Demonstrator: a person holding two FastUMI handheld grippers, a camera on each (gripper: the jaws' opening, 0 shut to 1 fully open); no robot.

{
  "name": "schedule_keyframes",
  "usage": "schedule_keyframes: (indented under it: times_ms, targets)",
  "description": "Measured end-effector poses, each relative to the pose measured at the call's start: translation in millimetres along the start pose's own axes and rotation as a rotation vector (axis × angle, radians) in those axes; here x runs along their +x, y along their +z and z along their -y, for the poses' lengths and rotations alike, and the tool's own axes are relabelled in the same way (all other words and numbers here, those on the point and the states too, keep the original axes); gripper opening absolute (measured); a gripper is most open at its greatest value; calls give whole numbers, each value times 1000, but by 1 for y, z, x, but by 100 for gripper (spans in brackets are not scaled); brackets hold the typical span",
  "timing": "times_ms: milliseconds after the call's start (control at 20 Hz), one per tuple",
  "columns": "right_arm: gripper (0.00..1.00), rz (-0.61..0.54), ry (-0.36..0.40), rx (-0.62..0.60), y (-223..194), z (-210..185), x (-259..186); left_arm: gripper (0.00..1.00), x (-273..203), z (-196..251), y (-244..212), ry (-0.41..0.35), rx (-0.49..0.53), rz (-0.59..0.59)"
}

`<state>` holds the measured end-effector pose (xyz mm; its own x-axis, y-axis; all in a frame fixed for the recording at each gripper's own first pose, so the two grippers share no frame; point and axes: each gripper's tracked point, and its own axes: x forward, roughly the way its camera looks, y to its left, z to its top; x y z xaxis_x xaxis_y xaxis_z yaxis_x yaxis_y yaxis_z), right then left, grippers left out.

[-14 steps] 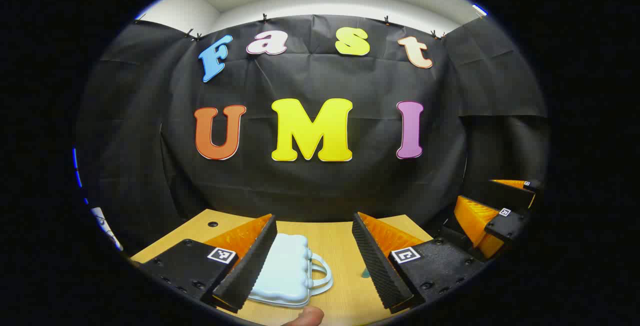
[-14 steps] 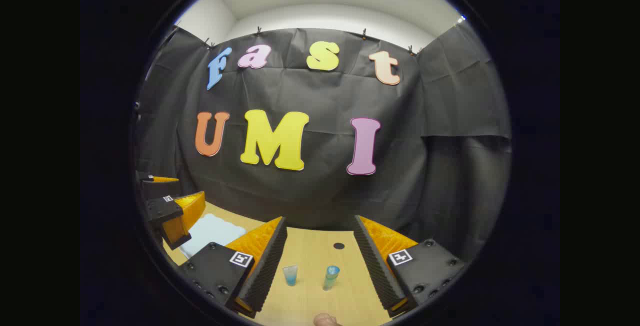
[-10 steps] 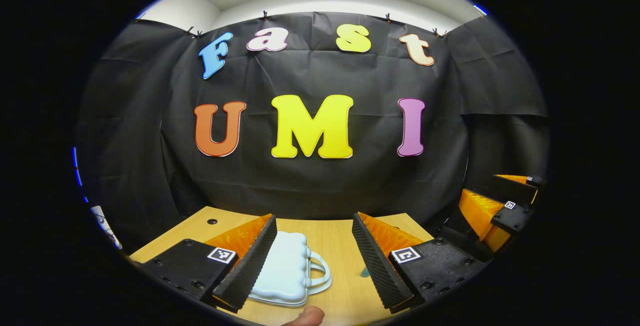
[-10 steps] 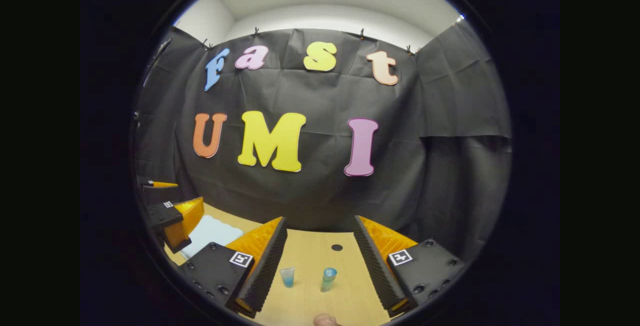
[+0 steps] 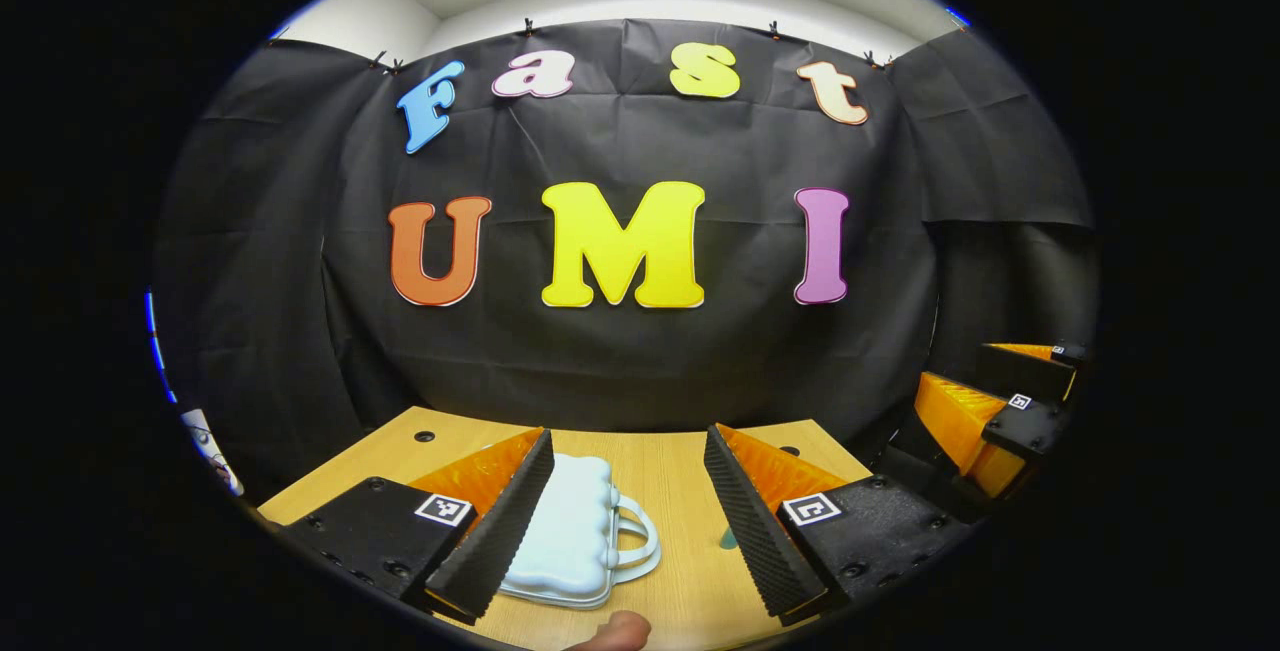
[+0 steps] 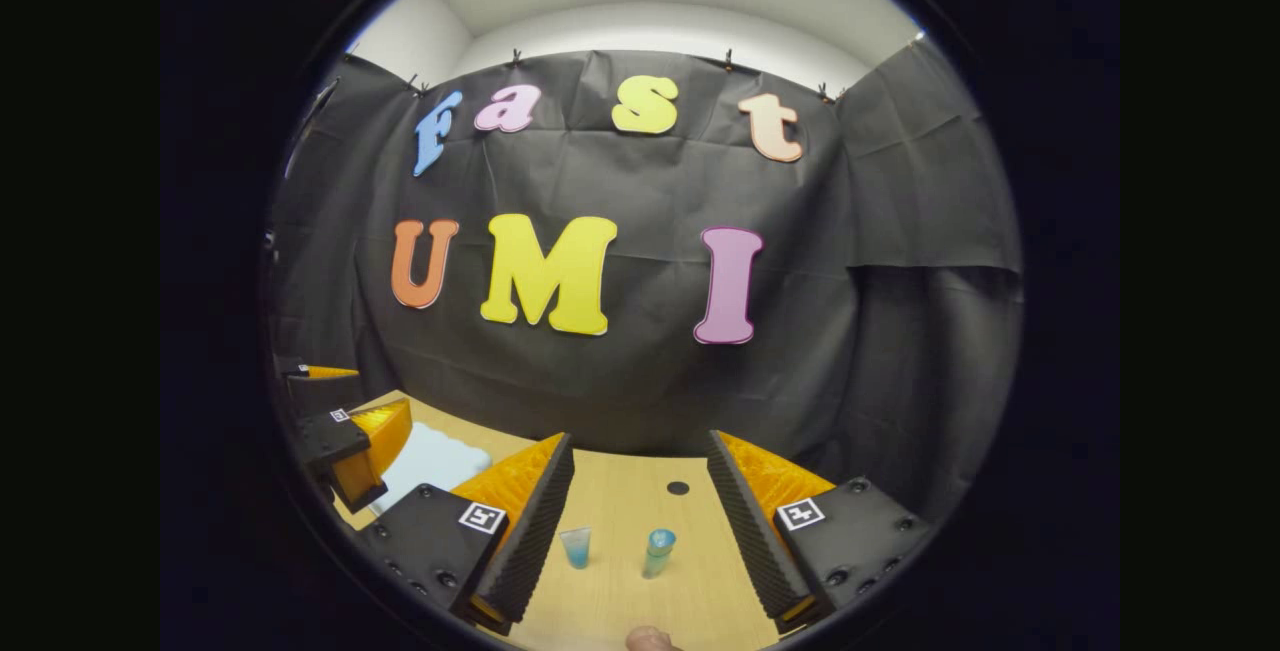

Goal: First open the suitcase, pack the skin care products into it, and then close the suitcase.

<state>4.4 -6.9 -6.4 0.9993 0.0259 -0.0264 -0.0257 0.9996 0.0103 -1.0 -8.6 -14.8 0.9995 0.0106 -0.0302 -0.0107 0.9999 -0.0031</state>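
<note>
In the left gripper view, the pale blue suitcase (image 5: 570,543) lies shut on the wooden counter (image 5: 670,471), partly behind the left gripper's (image 5: 625,521) left finger; its fingers spread wide, holding nothing. In the right gripper view, two small blue skin care tubes (image 6: 576,547) (image 6: 659,552) stand between the right gripper's (image 6: 640,531) wide, empty fingers.

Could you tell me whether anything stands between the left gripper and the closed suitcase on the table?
Nothing visible does. In the left gripper view the left gripper is open, and the pale blue suitcase lies closed on the wooden table just ahead, partly behind its left finger, handle toward the gap. Only bare tabletop lies around it.
</note>
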Motion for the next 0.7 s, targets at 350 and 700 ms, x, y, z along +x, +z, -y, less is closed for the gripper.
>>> schedule_keyframes:
  times_ms: [350,700]
  targets:
    - [80,13,-11,-13,1,10,2,97,6,-3,-6,12,47,22]
    - [80,-15,-103,-46,-13,68,3,99,35,-12,-88,37,381,-10]
